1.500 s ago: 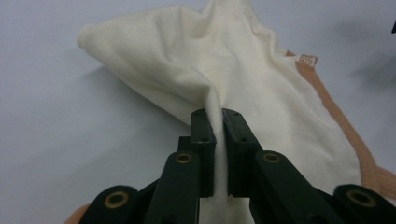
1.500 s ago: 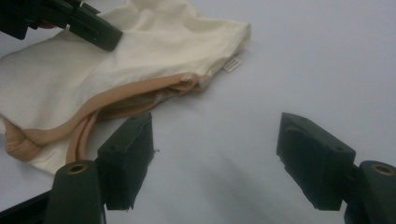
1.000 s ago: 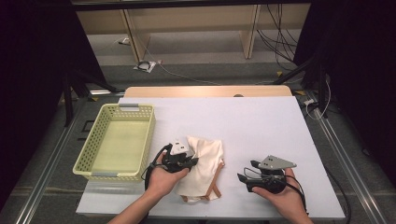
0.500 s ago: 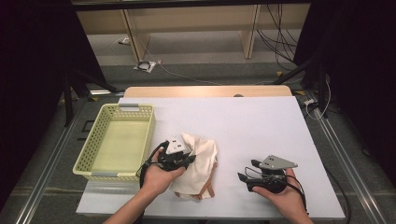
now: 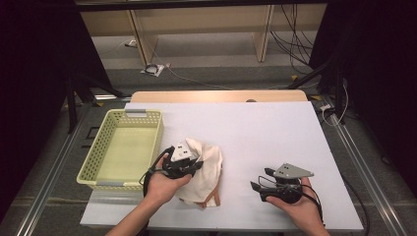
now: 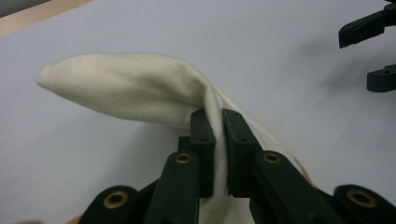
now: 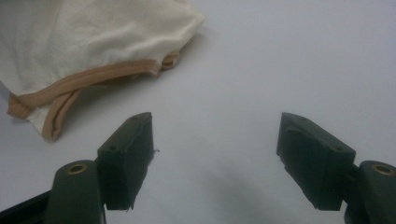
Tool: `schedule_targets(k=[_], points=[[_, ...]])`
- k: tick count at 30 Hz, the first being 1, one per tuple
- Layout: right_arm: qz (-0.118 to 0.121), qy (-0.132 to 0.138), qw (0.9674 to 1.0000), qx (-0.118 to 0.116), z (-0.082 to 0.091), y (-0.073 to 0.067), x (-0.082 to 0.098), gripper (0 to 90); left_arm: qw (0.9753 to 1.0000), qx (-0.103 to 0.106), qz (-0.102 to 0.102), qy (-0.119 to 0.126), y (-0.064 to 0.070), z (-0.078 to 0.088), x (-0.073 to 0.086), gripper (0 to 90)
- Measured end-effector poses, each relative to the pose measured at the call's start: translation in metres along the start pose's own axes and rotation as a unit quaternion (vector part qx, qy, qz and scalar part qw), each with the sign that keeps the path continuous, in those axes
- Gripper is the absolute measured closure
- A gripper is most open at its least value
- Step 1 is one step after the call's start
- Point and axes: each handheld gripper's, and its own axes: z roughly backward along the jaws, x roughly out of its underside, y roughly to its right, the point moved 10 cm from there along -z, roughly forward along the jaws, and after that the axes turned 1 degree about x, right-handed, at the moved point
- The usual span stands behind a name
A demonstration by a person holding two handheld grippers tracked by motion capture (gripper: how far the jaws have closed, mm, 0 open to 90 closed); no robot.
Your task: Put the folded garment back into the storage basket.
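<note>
Cream cloth partly hidden under the left gripper and the left hand in the high view. In the left gripper view, pinched fold lost between the jaws, lower cloth cut off by the bottom edge. In the right gripper view, cloth cropped at the top and left edges. Forearms cut off by the bottom edge of the high view.

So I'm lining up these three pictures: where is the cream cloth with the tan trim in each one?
High view: the cream cloth lies low and left of centre, beside the yellow basket.
Left gripper view: it sits at centre, pinched by the left gripper.
Right gripper view: it is at upper left, beyond the open right gripper.
Shared landmark: the white table top.
</note>
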Motion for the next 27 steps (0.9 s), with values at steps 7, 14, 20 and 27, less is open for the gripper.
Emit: schedule_targets(k=[7, 14, 20, 27], points=[[-0.001, 0.004, 1.0, -0.001, -0.001, 0.0, -0.001, 28.2, 1.0, -0.002, -0.001, 0.004, -0.002, 0.004, -0.002, 83.3], [-0.001, 0.005, 1.0, -0.001, -0.001, 0.001, -0.001, 28.0, 0.9999, -0.005, 0.004, 0.009, -0.006, 0.008, -0.004, 83.4], [-0.001, 0.005, 1.0, -0.001, -0.001, 0.001, -0.001, 28.0, 0.9999, -0.008, 0.007, 0.014, -0.009, 0.011, -0.006, 83.4], [-0.002, 0.006, 1.0, -0.001, -0.001, 0.001, -0.001, 27.9, 0.9998, -0.01, 0.005, 0.016, -0.012, 0.014, -0.008, 83.4]])
